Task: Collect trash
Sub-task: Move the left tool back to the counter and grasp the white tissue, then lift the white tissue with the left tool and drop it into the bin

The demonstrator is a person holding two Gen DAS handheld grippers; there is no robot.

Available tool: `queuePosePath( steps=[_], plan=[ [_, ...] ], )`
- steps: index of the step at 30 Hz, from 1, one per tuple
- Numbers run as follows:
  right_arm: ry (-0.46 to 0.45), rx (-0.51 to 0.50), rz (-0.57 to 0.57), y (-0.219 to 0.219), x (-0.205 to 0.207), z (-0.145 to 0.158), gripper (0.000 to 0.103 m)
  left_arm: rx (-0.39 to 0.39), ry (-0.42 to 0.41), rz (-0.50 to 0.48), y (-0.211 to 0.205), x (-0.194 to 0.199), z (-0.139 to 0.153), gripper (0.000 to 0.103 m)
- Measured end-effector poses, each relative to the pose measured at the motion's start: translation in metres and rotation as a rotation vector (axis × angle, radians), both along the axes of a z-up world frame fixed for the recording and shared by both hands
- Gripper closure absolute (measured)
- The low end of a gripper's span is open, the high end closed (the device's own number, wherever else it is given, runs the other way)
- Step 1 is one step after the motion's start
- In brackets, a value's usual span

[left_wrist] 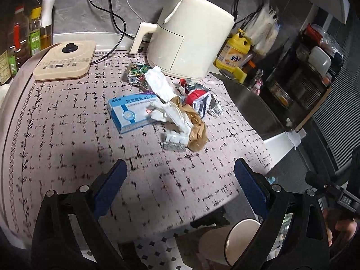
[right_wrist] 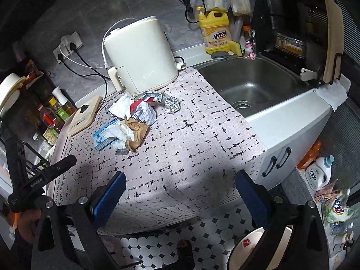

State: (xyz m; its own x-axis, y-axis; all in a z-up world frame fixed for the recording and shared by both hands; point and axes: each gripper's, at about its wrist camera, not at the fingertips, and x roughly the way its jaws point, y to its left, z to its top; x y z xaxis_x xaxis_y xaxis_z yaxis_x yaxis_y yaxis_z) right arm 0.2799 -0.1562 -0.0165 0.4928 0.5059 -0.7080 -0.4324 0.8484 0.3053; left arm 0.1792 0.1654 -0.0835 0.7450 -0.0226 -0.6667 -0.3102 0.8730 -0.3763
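Note:
A heap of trash lies on the patterned tablecloth (left_wrist: 67,135): a blue medicine box (left_wrist: 130,114), white crumpled tissue (left_wrist: 159,85), brown paper (left_wrist: 198,132), a red-and-white wrapper (left_wrist: 199,100) and a foil ball (right_wrist: 171,104). The same box (right_wrist: 103,136) and brown paper (right_wrist: 137,132) show in the right wrist view. My left gripper (left_wrist: 180,173) hangs open above the near table edge, short of the heap, nothing between its fingers. My right gripper (right_wrist: 180,184) is also open and empty, further back over the table's front edge. A cream bin (left_wrist: 238,240) stands on the floor below.
A cream air fryer (left_wrist: 191,36) stands behind the heap, with an induction hob (left_wrist: 65,60) to its left and oil bottles (left_wrist: 33,31) beyond. A steel sink (right_wrist: 252,83), yellow detergent bottle (right_wrist: 217,31) and dish rack (right_wrist: 292,22) are to the right. Tiled floor (right_wrist: 202,231) lies below.

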Motion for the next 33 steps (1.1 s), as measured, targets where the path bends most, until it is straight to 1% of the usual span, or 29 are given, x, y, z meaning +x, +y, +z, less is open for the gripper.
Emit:
queuePosePath(
  steps=[3, 9, 14, 16, 19, 21, 24, 25, 26, 28, 31, 33],
  plan=[
    [0.001, -0.015, -0.024, 0.007, 0.008, -0.001, 0.008, -0.014, 0.002, -0.023, 0.010, 0.019, -0.005, 0.010],
    [0.017, -0.023, -0.113, 0.007, 0.021, -0.008, 0.008, -0.043, 0.023, -0.075, 0.027, 0.062, -0.018, 0.015],
    [0.024, -0.028, -0.193, 0.001, 0.028, -0.010, 0.008, -0.062, 0.084, -0.112, 0.033, 0.097, -0.034, 0.024],
    [0.029, -0.027, -0.226, -0.002, 0.029, -0.011, 0.008, -0.059, 0.109, -0.124, 0.033, 0.108, -0.040, 0.026],
    [0.037, -0.030, -0.262, -0.005, 0.032, -0.013, 0.008, -0.060, 0.128, -0.131, 0.034, 0.120, -0.045, 0.028],
    [0.041, -0.035, -0.274, -0.004, 0.033, -0.014, 0.008, -0.061, 0.137, -0.137, 0.033, 0.128, -0.049, 0.033],
    [0.045, -0.042, -0.277, 0.001, 0.036, -0.016, 0.008, -0.060, 0.152, -0.136, 0.034, 0.134, -0.053, 0.049],
    [0.044, -0.045, -0.275, 0.003, 0.038, -0.015, 0.008, -0.069, 0.157, -0.136, 0.036, 0.137, -0.055, 0.064],
    [0.043, -0.047, -0.271, 0.006, 0.039, -0.015, 0.008, -0.074, 0.164, -0.138, 0.037, 0.139, -0.056, 0.082],
    [0.042, -0.048, -0.260, 0.013, 0.041, -0.015, 0.008, -0.075, 0.165, -0.147, 0.039, 0.140, -0.056, 0.099],
    [0.035, -0.051, -0.233, 0.028, 0.046, -0.014, 0.008, -0.062, 0.117, -0.155, 0.042, 0.133, -0.046, 0.100],
    [0.034, -0.049, -0.215, 0.036, 0.049, -0.014, 0.008, -0.068, 0.082, -0.153, 0.047, 0.125, -0.036, 0.100]
  ],
)
